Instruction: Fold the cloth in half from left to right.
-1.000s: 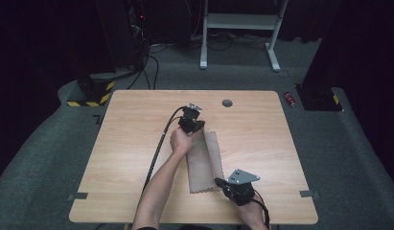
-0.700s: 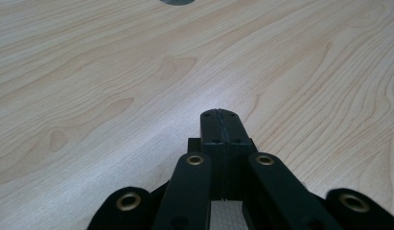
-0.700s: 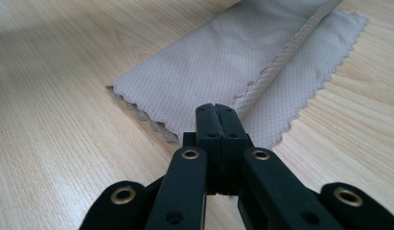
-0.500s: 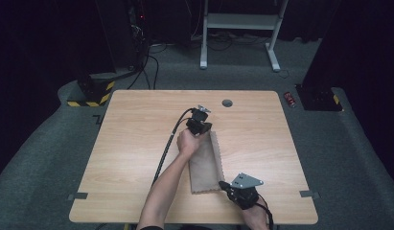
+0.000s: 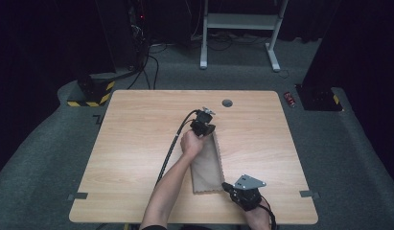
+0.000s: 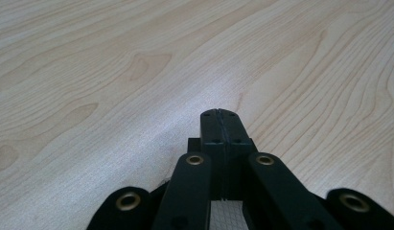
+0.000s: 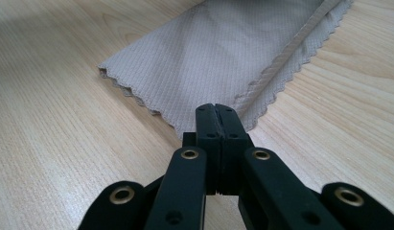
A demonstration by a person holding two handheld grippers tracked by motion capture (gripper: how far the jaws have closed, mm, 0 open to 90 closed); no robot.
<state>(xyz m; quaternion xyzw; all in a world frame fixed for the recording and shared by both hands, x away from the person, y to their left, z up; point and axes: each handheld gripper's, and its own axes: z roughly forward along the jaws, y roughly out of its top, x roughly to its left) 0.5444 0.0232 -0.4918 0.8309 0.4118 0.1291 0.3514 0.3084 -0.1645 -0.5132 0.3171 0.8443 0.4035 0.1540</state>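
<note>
On a wooden table [image 5: 137, 143], both grippers clamp a beige cloth [image 5: 206, 167]: left gripper [image 5: 205, 128] at 12 o'clock, right gripper [image 5: 227, 186] at 5.

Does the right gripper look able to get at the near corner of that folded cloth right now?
Probably yes: the right gripper sits at the cloth corner with bare table around it, though its jaws are shut.

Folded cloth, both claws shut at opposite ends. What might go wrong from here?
1. The right claw is shut at the scalloped near corner of the folded beige waffle-weave cloth; whether it grips both layers cannot be told, so the layers may separate if pulled.
2. The left claw is shut at the far end, with a sliver of cloth under its jaws. Pulling the ends apart unevenly may skew the fold.
3. The left claw's black cable trails across the light wooden table beside the cloth and may snag it.
</note>
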